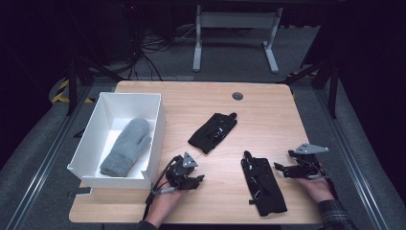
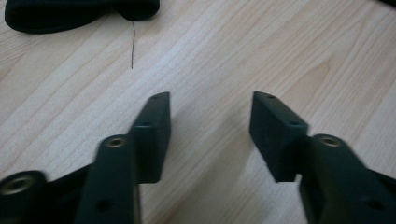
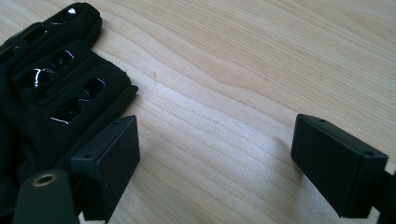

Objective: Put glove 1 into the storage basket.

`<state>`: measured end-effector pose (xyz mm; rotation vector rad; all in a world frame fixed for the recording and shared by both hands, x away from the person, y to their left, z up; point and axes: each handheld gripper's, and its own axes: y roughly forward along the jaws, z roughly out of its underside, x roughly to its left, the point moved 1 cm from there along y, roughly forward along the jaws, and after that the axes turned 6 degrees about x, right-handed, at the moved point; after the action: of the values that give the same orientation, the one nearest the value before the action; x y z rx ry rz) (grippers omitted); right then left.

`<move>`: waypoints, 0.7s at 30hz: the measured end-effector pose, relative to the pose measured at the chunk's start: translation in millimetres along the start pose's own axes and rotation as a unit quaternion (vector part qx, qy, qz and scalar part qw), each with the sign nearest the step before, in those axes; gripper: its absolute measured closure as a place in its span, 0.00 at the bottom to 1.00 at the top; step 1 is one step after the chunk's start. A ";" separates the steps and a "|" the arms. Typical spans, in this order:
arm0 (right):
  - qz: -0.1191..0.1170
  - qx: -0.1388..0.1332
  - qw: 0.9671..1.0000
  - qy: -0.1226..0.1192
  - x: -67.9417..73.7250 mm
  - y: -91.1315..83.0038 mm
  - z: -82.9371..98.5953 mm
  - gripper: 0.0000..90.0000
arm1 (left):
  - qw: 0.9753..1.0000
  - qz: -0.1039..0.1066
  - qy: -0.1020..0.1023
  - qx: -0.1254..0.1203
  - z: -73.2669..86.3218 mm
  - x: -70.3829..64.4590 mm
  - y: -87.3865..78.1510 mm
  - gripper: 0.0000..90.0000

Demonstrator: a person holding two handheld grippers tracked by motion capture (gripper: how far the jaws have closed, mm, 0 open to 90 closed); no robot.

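From above, I see one grey mitten (image 1: 125, 146) already in the white box (image 1: 155, 125); two black gloves remain on the table (image 1: 268, 110), the near glove (image 1: 263, 186) (beside my right tool (image 1: 287, 169)) and the far glove (image 1: 212, 132). Left gripper view: left tool (image 2: 210, 100) apart, empty. Right gripper view: jaws apart, near glove untouched.

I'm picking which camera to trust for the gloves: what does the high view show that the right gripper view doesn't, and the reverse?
High view alone: the white box holding a grey mitten, a second black glove at mid-table, the left gripper and both hands.

Right gripper view alone: the near black glove's glossy finger patches close up, and how its edge lies right beside one jaw, with bare wood between the open jaws.

Both: that near black glove, the right gripper and the wooden table.
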<state>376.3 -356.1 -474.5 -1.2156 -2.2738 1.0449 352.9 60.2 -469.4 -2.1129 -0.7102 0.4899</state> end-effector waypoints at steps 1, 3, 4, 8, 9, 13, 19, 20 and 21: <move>0.000 0.000 1.000 0.000 0.0 0.0 0.0 0.18 | 1.000 0.005 -0.004 0.002 -2.4 0.7 0.5 0.69; -0.001 0.000 1.000 0.000 0.0 0.0 0.0 0.18 | 1.000 0.010 -0.001 0.005 -7.9 1.6 2.6 0.80; -0.001 0.000 1.000 0.000 -0.1 0.0 0.0 0.18 | 1.000 0.008 0.000 0.009 -11.8 2.1 3.8 0.84; -0.001 0.000 1.000 0.000 -0.1 0.0 0.0 0.18 | 1.000 0.021 -0.001 0.006 -27.0 7.0 4.5 1.00; 0.000 0.000 1.000 0.000 -0.1 0.0 0.0 0.18 | 1.000 0.025 -0.005 0.002 -31.1 8.6 4.5 1.00; -0.001 0.000 1.000 0.000 -0.1 0.1 0.0 0.18 | 0.999 0.031 -0.013 -0.009 -47.8 17.3 5.5 1.00; -0.001 0.000 1.000 0.000 -0.1 0.0 0.0 0.18 | 0.999 0.033 -0.026 -0.026 -68.8 33.1 10.6 1.00; -0.001 0.000 1.000 0.000 -0.1 0.0 0.0 0.18 | 0.999 0.032 -0.027 -0.029 -73.0 36.4 12.1 1.00; -0.001 0.000 1.000 0.000 -0.2 0.0 0.0 0.18 | 0.999 0.032 -0.029 -0.032 -76.3 39.1 13.7 1.00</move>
<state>376.4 -356.2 -474.5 -1.2126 -2.2746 1.0438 430.1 33.3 -440.2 -2.1944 -0.7024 0.5719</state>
